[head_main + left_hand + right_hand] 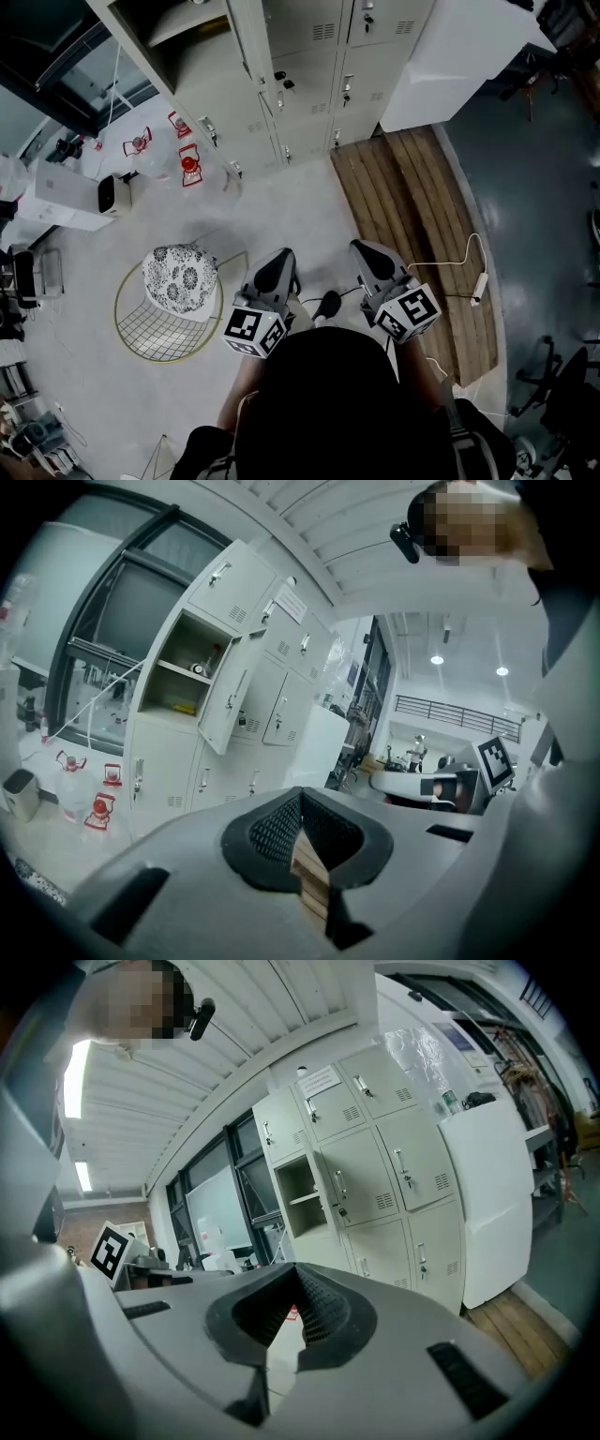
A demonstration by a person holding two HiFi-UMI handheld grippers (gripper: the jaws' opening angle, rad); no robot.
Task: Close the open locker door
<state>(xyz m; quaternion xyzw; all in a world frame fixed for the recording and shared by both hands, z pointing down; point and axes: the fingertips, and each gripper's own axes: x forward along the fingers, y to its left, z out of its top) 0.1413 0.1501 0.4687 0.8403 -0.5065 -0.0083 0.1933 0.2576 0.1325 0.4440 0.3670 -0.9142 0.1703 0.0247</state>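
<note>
The job has not begun, as far as I can tell. The locker door (228, 705) hangs wide open, swung out from the wall of grey lockers (281, 700). You can see right into the open locker (183, 672) with its shelf. From the head view the door (248, 47) is far up at the top, well apart from the person. The left tongs (282, 256) and the right tongs (361, 249) are held low, close to the person's body, above the grey floor (281, 206). Both tongs are clenched with the tips together, and nothing is between them. A wire chair (178, 309) with a spotty cushion stands nearby on the left. I think the whole job is left: go over to the lockers, then push the door flat like the others.
</note>
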